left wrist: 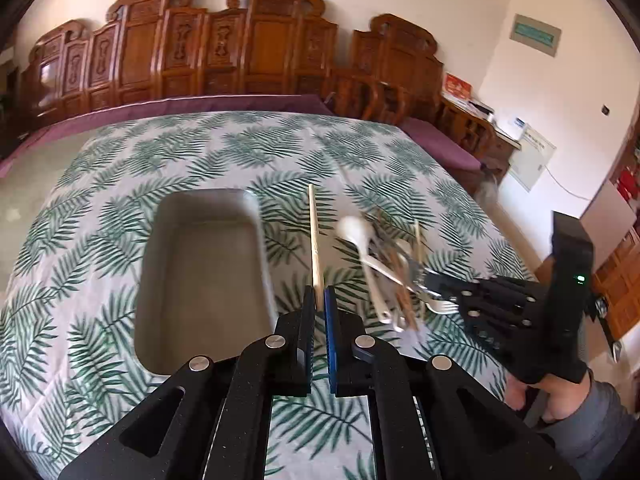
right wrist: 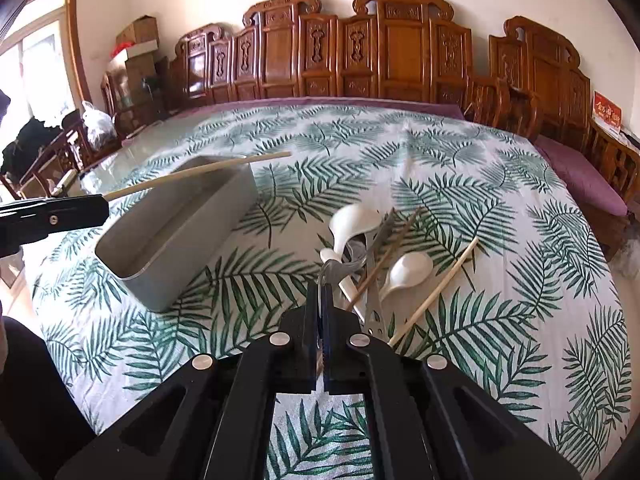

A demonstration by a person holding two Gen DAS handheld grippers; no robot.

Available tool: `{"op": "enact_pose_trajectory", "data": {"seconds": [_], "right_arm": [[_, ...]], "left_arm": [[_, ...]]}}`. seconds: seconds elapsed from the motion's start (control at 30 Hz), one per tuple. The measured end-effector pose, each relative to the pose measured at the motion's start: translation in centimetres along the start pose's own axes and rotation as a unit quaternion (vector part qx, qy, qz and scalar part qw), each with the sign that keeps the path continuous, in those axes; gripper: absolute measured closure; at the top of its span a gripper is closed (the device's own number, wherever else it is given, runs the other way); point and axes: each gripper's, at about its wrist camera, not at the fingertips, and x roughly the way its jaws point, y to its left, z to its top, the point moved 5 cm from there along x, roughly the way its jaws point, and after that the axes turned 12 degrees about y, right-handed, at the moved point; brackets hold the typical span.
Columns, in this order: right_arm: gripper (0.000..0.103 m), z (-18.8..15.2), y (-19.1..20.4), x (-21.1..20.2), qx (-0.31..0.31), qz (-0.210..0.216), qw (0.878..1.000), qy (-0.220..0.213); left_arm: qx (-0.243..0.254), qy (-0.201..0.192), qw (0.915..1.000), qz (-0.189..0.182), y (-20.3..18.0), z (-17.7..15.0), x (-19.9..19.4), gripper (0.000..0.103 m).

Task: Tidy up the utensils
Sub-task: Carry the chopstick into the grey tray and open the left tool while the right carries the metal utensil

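Observation:
My left gripper point(left wrist: 319, 292) is shut on the near end of a pale wooden chopstick point(left wrist: 313, 232), which points away beside the grey rectangular bin point(left wrist: 256, 240). From the right wrist view, that chopstick point(right wrist: 200, 170) hangs above the bin point(right wrist: 192, 248), held by the left gripper point(right wrist: 105, 202). My right gripper point(right wrist: 323, 286) is shut on a thin metal utensil point(right wrist: 334, 267), lifted edge-on over the utensil pile point(right wrist: 372, 264). The pile holds white spoons point(right wrist: 412, 268), chopsticks point(right wrist: 436, 290) and metal cutlery. In the left wrist view the right gripper point(left wrist: 430, 280) sits at the pile's point(left wrist: 392, 276) right side.
A leaf-print cloth point(right wrist: 460, 184) covers the table. Carved wooden chairs point(right wrist: 400, 48) and a purple cushion point(right wrist: 580, 176) line the far and right edges. A person's hand point(left wrist: 560, 396) grips the right tool. Boxes and bags point(right wrist: 136, 48) stand at the far left.

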Motion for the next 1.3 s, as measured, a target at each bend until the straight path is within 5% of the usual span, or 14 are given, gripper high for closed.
{"op": "enact_pose_trajectory", "data": {"seconds": [0.63, 1.3], "right_arm": [[0.101, 1.7, 0.9, -2.6, -0.019, -0.005, 0.999, -0.051], [0.101, 3.0, 8.6, -4.8, -0.091, 0.04, 0.993, -0.064]], "left_arm": [[-0.044, 0.014, 0.9974, 0.055, 5.7, 0.2, 1.3, 0.099], [-0.056, 0.057, 0.9948, 0.063, 7.3, -1.9, 1.4, 0.099]]}}
